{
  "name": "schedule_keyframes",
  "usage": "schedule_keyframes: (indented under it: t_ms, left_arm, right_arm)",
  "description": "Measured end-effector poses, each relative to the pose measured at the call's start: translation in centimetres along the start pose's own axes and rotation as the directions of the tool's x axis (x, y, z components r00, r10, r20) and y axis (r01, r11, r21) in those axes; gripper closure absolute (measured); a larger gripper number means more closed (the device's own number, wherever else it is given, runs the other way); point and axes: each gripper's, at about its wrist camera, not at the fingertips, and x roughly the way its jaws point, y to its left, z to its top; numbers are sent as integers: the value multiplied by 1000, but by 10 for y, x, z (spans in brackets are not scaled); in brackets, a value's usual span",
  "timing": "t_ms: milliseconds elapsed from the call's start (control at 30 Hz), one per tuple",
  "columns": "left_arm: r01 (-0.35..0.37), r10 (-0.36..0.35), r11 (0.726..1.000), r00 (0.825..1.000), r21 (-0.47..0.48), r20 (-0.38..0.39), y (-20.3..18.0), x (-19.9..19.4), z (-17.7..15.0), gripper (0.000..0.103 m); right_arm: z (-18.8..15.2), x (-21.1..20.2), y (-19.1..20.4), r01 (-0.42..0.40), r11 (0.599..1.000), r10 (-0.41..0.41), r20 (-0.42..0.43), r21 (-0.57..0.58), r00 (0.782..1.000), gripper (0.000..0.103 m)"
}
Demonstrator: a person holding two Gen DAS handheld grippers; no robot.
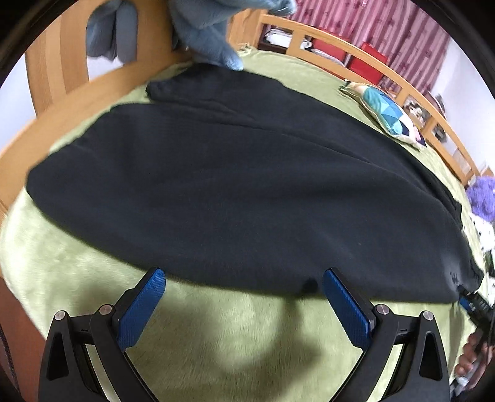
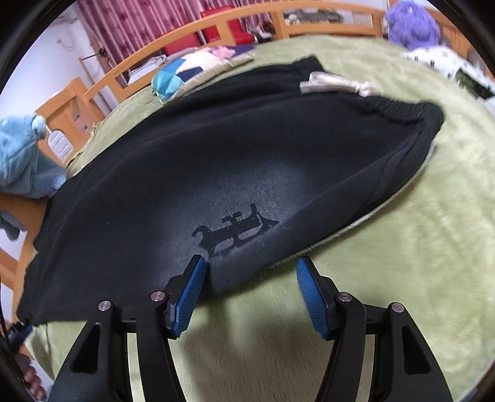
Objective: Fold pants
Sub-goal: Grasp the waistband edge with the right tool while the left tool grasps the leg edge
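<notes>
Black pants (image 1: 241, 191) lie flat across a green plush blanket (image 1: 216, 334) on a bed, legs together as one long band. In the right wrist view the pants (image 2: 216, 173) show a dark printed logo near the front edge, the elastic waistband at the right and a pale pocket lining turned out on top. My left gripper (image 1: 244, 278) is open and empty, its tips at the pants' near edge. My right gripper (image 2: 250, 266) is open, its blue pads either side of the near edge by the logo. The other gripper shows at each view's edge.
A wooden bed frame (image 1: 355, 58) runs round the far side. A blue patchwork pillow (image 1: 386, 114) lies beyond the pants. A light blue fleece garment (image 1: 210, 34) hangs at the far left end. A purple plush toy (image 2: 411, 24) and a spotted cloth sit at the right.
</notes>
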Motion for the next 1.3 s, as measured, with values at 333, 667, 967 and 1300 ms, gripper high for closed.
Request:
schedule_keyframes:
  t_ms: [333,667,967,1300]
  left_arm:
    - [-56,56,998,998,-27,-21,1,30,10,22]
    - [-65,64,998,998,17,16,-4,13,44,78]
    - [-43,37,998,994,54,101,-28,-13,82,84]
    - [-48,35,995,989,91,143,-59,1,130,84]
  right_arm:
    - [5,12,21,6,997,-1,59,-78,998,83]
    - [42,-27,37,-49,995,60,133,-86,989,85]
    - [91,-45,60,-68,989,95,213,-128,972,90]
    - [193,-18,113,-82,975,139,279,-205,950,95]
